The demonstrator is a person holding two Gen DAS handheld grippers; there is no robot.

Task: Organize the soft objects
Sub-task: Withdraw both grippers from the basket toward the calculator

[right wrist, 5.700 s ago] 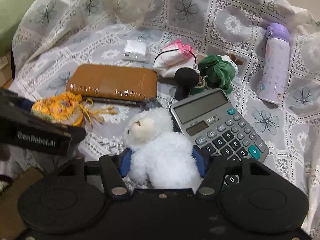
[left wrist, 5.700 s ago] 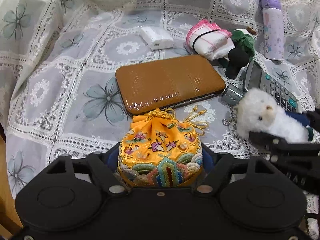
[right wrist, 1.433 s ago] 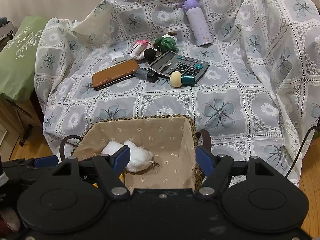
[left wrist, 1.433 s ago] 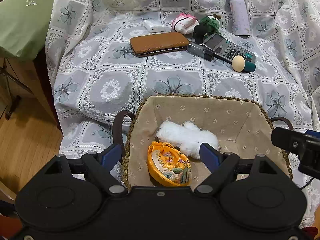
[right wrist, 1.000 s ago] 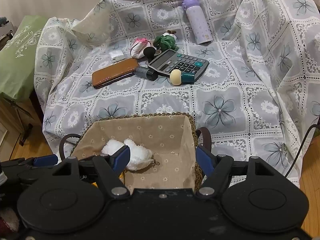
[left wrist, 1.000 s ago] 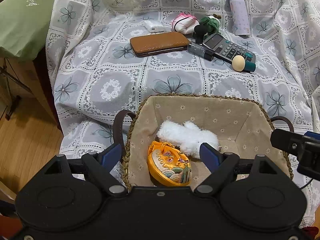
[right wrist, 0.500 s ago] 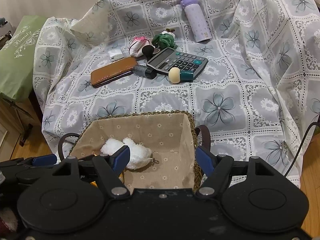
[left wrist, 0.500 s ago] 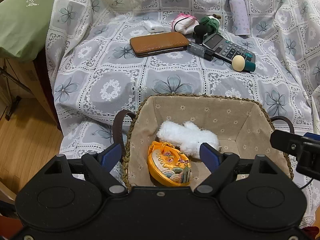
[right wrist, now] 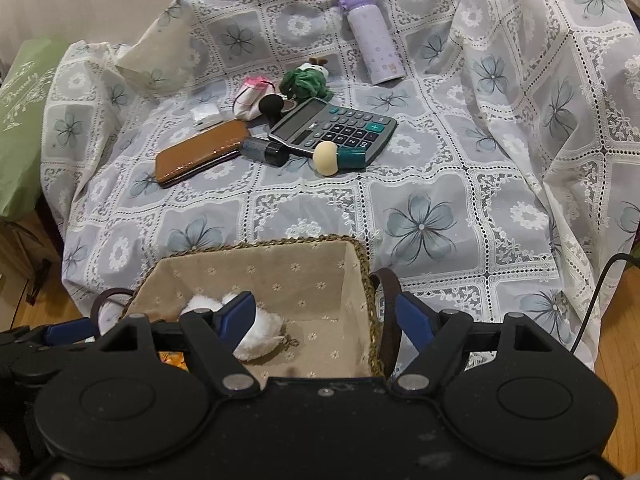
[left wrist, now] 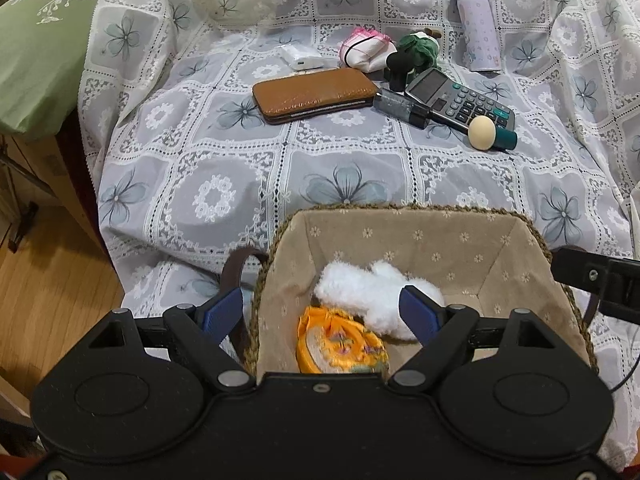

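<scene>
A woven basket (left wrist: 404,210) (right wrist: 362,256) with a beige flowered lining stands at the near edge of the lace-covered seat. In it lie a white plush toy (left wrist: 360,286) (right wrist: 260,330) and an orange embroidered pouch (left wrist: 340,346). My left gripper (left wrist: 322,312) hovers open above the basket, its blue pads clear of both. My right gripper (right wrist: 326,314) hangs over the basket's right side, its jaws opening with nothing between them. Farther back lie a green plush (left wrist: 422,46) (right wrist: 306,80) and a pink-and-white pouch (left wrist: 362,50) (right wrist: 250,94).
On the cloth behind lie a brown wallet (left wrist: 314,94), a calculator (left wrist: 460,100), a dark glitter tube (left wrist: 400,108), a makeup sponge with teal handle (left wrist: 490,134), a white box (left wrist: 300,58) and a lilac bottle (left wrist: 478,28). A green cushion (left wrist: 36,40) and wooden floor (left wrist: 52,292) lie left.
The right gripper's jaws have spread wider and its view has tipped slightly. The left gripper, the plush toy and the orange pouch have stayed where they were.
</scene>
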